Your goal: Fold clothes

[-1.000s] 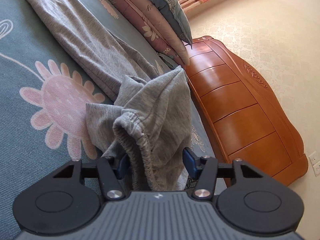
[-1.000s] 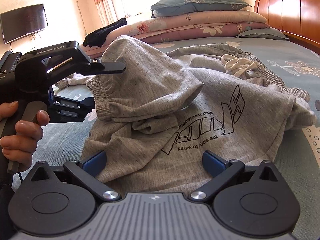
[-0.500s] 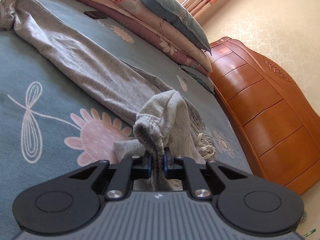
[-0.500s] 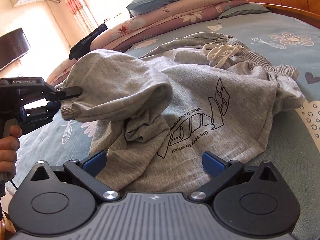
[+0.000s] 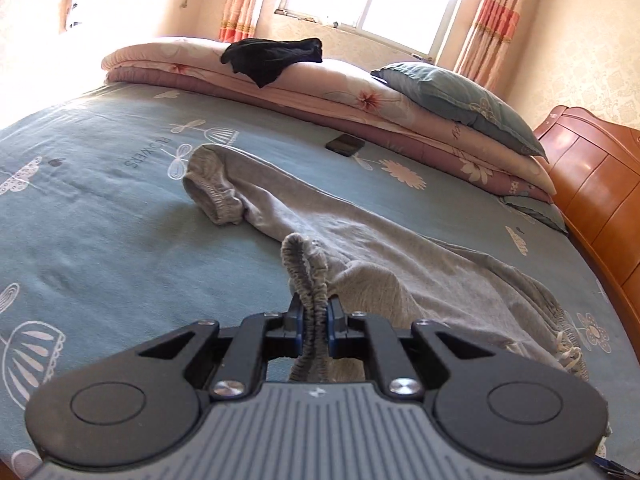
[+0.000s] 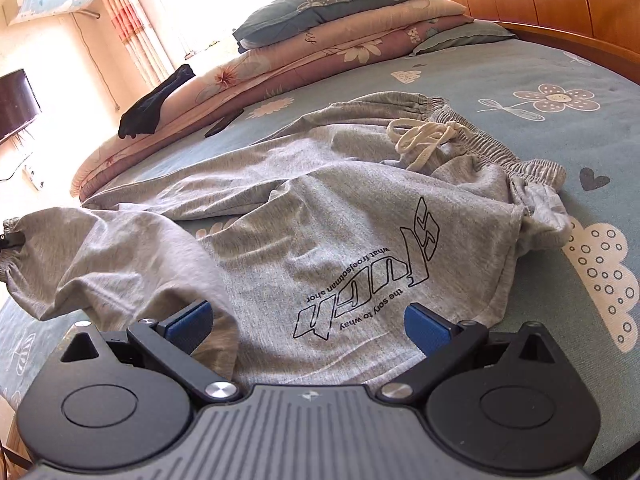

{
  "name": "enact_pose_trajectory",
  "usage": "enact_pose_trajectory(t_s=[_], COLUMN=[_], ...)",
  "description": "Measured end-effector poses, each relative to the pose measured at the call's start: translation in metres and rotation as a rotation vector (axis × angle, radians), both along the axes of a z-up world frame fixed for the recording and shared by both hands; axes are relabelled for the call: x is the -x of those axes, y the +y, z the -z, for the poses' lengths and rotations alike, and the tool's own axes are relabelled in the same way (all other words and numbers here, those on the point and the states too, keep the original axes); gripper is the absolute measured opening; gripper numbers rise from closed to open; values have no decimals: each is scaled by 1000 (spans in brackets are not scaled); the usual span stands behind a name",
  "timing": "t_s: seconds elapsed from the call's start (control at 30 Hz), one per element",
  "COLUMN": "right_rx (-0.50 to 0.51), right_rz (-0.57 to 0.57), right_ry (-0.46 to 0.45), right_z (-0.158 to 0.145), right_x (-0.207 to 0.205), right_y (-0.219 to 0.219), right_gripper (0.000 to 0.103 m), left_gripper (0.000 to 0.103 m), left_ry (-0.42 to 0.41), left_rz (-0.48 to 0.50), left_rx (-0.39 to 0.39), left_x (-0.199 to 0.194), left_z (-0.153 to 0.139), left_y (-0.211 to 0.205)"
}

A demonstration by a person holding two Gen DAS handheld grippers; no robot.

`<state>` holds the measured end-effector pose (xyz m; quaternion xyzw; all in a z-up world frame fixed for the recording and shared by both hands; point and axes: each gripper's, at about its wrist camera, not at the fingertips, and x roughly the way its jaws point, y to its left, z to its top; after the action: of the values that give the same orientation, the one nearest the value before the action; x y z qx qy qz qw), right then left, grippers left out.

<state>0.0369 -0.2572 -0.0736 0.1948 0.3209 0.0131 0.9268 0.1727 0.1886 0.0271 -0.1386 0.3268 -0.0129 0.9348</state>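
Grey sweatpants [image 6: 352,216] with a black printed logo and a cream drawstring [image 6: 424,140] lie rumpled on the blue flowered bed sheet [image 6: 540,76]. My left gripper [image 5: 315,326] is shut on the elastic cuff [image 5: 304,264] of one trouser leg, which it holds lifted off the sheet. The other leg [image 5: 248,192] stretches flat away towards the pillows. In the right wrist view that lifted leg [image 6: 100,256] is drawn out to the left, with the left gripper's tip just visible at the frame edge. My right gripper [image 6: 308,328] hovers open above the logo area, nothing between its blue pads.
Folded pink quilts [image 5: 320,92] and blue pillows [image 5: 460,100] are stacked along the far side, with a black garment [image 5: 276,54] on top. A dark phone [image 5: 345,145] lies on the sheet. The wooden headboard [image 5: 600,184] stands on the right. A wall television [image 6: 16,104] hangs at left.
My left gripper closed on the cuff and swung away with it, lifting and drawing the trouser leg out straight. The right gripper stayed open and rose slightly.
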Motion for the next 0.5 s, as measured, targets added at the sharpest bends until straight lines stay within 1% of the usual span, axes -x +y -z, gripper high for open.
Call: enact_pose_trajectory(t_s=[0.17,0.27,0.37,0.5], right_rx=[30,44,53,45], right_rz=[-13,-16,-14,-8], right_ry=[-7,-11,-8,-7], right_z=[-10,-15,-19,-21], right_x=[2,2,2,2], right_y=[11,16,19,21], right_gripper=[103,103,103,103], left_gripper=[8,8,8,8], left_ry=[78,106,117,104], left_rz=[-123,-168,-222,-256], left_rx=[-9,25,33,63], left_x=[-2,-1,4,14], left_z=[13,20,23,16], left_y=[49,74,96,121])
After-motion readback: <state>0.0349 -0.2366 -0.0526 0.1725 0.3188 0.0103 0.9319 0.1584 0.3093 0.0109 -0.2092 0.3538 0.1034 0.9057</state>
